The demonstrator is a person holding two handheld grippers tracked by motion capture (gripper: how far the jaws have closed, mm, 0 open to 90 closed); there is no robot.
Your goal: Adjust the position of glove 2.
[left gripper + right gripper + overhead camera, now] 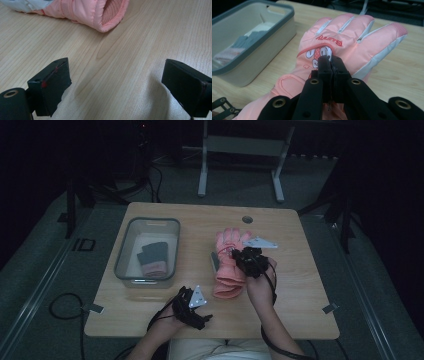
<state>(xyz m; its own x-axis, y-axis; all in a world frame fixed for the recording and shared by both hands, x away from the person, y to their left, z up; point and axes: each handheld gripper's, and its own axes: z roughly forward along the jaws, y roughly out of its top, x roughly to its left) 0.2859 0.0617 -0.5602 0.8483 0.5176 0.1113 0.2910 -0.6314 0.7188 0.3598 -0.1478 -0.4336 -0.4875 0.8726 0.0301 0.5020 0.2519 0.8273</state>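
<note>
A pink padded glove lies in the middle of the wooden table, fingers pointing away from me. My right gripper sits on its back. In the right gripper view the jaws are pressed together at the cartoon print on the glove, pinching the fabric. My left gripper rests near the table's front edge, just short of the glove's cuff. Its jaws stand wide apart over bare wood, with the cuff opening of the glove ahead of them.
A grey-rimmed clear bin stands at the left of the table and holds a dark glove with a pink cuff. The same bin is close to the left of the pink glove. A round cable hole lies near the far edge.
</note>
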